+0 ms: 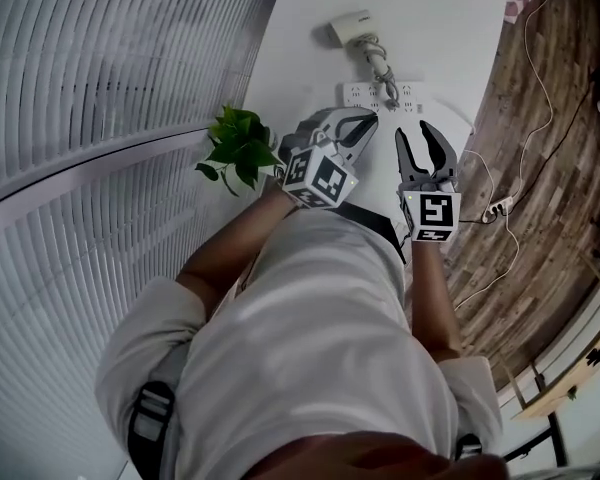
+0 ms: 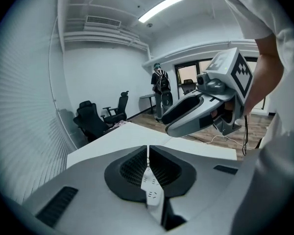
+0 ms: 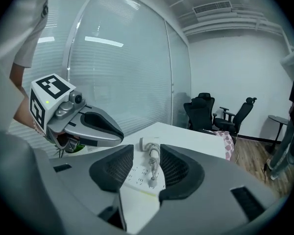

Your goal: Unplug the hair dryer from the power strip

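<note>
Head view: my right gripper (image 1: 413,128) has its jaws spread and empty. My left gripper (image 1: 368,120) has its tips closed together and holds nothing. Both hover just short of the power strip (image 1: 365,94), at 12 o'clock on the white table (image 1: 310,28). The hair dryer (image 1: 352,28) lies beyond it at 11 o'clock, and its plug (image 1: 388,98) looks seated.

Plan: left presses down the strip's bare end at 9 o'clock of the plug. Right pinches the plug body, not the cord (image 1: 377,63), and pulls straight up.

Strip: flat, hard, glossy plastic, likely to slide. Cord: twisted, springy.
</note>
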`<state>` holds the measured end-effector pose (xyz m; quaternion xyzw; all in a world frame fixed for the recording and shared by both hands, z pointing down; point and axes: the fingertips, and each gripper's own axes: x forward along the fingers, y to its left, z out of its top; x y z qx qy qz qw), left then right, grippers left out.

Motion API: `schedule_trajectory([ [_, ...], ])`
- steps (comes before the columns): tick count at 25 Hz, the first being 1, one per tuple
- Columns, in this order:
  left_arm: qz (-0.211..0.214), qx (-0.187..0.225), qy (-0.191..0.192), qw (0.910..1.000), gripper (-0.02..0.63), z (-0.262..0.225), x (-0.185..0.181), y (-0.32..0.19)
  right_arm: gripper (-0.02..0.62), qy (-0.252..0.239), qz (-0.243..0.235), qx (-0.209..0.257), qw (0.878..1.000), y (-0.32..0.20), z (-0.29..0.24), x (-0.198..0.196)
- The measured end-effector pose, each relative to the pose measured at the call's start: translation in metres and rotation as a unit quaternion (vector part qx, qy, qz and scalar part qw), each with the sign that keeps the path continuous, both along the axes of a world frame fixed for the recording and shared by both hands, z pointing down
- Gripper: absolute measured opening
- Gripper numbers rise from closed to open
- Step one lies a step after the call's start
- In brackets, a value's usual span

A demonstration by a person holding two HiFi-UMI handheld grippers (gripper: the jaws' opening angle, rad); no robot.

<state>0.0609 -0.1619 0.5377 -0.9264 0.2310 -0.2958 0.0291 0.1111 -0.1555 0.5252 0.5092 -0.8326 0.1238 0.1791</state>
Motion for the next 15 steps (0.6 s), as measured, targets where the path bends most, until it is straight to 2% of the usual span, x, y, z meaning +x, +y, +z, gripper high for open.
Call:
schedule_trajectory([
  [7, 0.035, 0.002, -0.066, 0.9972, 0.041, 0.059, 0.002, -0.01, 0.169, 0.01, -0.003, -0.038, 0.999, -0.016, 0.057, -0.006],
  [15, 0.067, 0.011, -0.139, 0.988, 0.038, 0.112, 0.004, -0.027, 0.169, 0.004, -0.002, -0.077, 0.997, -0.029, 0.105, -0.004],
])
